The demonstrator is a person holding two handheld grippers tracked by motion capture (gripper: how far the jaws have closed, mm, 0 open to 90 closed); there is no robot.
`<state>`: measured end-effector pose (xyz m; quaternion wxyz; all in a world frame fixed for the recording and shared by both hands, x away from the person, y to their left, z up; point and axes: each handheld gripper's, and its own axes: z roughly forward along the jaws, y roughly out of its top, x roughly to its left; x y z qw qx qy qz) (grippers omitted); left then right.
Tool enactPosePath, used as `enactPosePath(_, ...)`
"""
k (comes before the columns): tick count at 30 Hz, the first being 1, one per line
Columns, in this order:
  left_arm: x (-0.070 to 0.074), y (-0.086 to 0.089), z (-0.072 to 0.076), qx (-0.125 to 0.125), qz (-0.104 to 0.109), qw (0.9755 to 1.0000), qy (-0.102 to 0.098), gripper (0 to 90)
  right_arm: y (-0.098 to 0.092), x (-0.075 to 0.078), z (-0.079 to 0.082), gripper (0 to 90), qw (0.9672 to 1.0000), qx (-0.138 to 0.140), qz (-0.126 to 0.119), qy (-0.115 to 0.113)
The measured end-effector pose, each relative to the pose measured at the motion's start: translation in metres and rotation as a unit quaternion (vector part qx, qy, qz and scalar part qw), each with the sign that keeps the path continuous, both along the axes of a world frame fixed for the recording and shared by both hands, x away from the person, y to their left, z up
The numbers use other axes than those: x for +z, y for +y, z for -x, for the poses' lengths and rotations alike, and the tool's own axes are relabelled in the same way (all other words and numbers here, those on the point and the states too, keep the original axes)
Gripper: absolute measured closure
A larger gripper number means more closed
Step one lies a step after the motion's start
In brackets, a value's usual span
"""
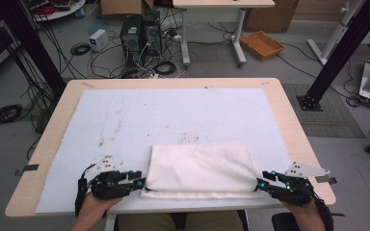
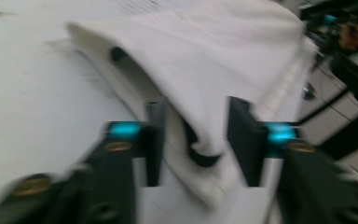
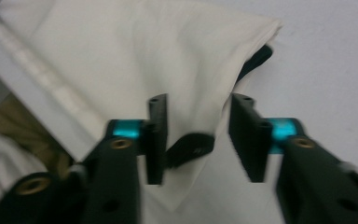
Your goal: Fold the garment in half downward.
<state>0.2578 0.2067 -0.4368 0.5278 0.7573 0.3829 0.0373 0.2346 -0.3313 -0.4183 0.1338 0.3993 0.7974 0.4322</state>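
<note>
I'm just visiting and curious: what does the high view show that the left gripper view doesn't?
High view: the whole table with its white mat, the floor's cables, computers and an orange tray, and the right tongs at the folded cloth's other end.

Left gripper view: the left tongs, jaws apart around loose cloth edges, close up.

Both: cloth and mat.

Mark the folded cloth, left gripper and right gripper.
folded white cloth [image 1: 200,166]: high view, middle of its top layer.
left gripper [image 1: 141,183]: high view, between its fingertips at the cloth's left edge.
right gripper [image 1: 261,183]: high view, between its fingertips at the cloth's right edge.
</note>
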Motion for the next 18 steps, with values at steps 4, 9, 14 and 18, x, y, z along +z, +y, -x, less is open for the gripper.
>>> enactPosePath(4, 0.013, -0.008, -0.033, 0.058, -0.016, 0.9980, -0.017, 40.2, 0.002, 0.006, -0.024, 36.7, 0.9993, -0.034, 0.004, -0.015)
enactPosePath(9, 0.007, -0.031, -0.082, 0.098, -0.056, 0.9936, 0.007, 40.2, 0.009, 0.002, -0.080, 37.0, 0.9970, -0.077, 0.006, 0.007)
enactPosePath(14, -0.013, -0.046, -0.104, 0.097, -0.089, 0.9901, 0.049, 44.6, 0.029, -0.018, -0.127, 51.9, 0.9962, -0.065, 0.014, 0.055)
enactPosePath(18, -0.013, -0.046, -0.102, 0.087, -0.099, 0.9902, 0.045, 78.0, 0.031, -0.026, -0.132, 72.4, 0.9954, -0.057, 0.032, 0.070)
